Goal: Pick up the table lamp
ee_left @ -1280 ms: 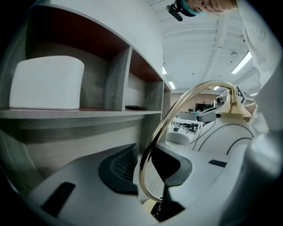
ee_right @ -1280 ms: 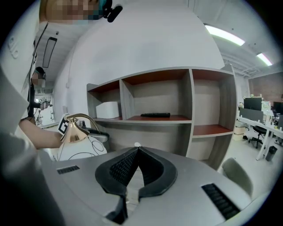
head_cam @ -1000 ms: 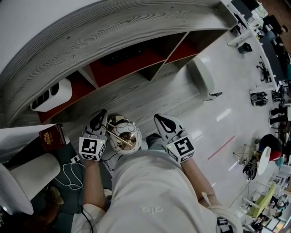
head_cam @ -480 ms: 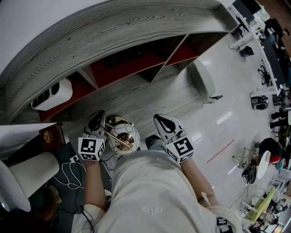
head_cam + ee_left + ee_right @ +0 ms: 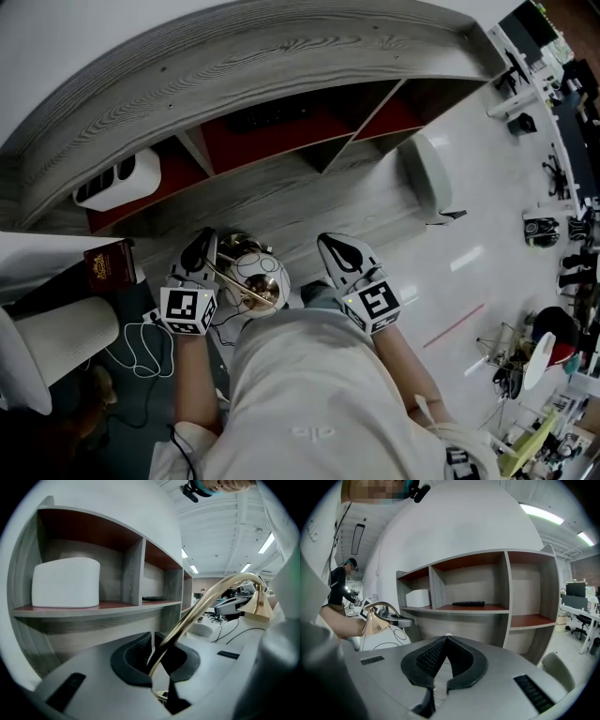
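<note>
The table lamp (image 5: 251,274) has a round white base with black line drawings, a curved brass arm (image 5: 201,603) and a brass cone shade (image 5: 374,621). It hangs in front of the person's chest, just left of centre in the head view. My left gripper (image 5: 201,251) has its jaws on the brass arm, which runs between the pads (image 5: 136,656); the jaws are opening slightly and the arm is still between them. My right gripper (image 5: 334,249) hangs to the lamp's right, apart from it, shut with nothing in it.
A grey wooden shelf unit (image 5: 281,122) with red-brown boards stands ahead. On it are a white box-like appliance (image 5: 117,180) and a black remote (image 5: 468,603). A dark red book (image 5: 110,264), a white cylinder (image 5: 56,337) and a white cable (image 5: 141,349) lie at the left. A white chair (image 5: 427,178) stands at the right.
Both grippers and the lamp keep their places. Only the head view has shifted a little.
</note>
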Tool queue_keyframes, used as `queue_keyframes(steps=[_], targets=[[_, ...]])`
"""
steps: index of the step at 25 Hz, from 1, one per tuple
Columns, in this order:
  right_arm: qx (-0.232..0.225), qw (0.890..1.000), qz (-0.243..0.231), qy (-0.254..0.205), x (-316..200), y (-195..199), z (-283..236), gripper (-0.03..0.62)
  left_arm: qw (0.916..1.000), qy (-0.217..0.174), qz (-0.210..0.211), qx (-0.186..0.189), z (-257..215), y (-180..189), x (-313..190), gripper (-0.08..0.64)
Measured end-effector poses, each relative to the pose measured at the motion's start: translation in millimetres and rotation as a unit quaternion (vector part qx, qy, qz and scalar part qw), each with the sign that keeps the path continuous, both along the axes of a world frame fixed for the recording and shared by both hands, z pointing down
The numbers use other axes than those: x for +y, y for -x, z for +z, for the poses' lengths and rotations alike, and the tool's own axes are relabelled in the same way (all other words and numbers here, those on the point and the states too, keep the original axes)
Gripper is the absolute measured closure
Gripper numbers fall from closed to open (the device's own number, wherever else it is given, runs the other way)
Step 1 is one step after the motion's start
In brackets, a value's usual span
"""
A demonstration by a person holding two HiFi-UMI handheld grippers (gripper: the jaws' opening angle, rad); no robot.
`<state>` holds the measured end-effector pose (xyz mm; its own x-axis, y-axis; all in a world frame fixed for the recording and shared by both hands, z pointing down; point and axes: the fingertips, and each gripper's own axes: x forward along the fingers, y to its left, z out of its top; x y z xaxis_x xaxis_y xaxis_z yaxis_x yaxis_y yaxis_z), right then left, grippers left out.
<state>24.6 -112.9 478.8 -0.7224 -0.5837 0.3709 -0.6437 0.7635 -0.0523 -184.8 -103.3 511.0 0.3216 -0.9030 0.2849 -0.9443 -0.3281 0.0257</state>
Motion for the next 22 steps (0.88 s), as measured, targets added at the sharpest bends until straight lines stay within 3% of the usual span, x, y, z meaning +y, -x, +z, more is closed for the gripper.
queue_keyframes(steps=[5, 12, 22], targets=[[-0.005, 1.0, -0.021, -0.003, -2, 8, -2, 0.563, 0.9993, -0.017, -0.023, -0.024, -13, 12, 9, 0.52], [-0.016, 0.998, -0.053, -0.007, -6, 23, -8, 0.562, 0.9946, -0.033, -0.093, -0.033, -41, 43, 22, 0.517], [-0.036, 0.992, -0.123, -0.014, -6, 61, -20, 0.563, 0.9796, -0.026, -0.197, -0.031, -63, 81, 62, 0.517]])
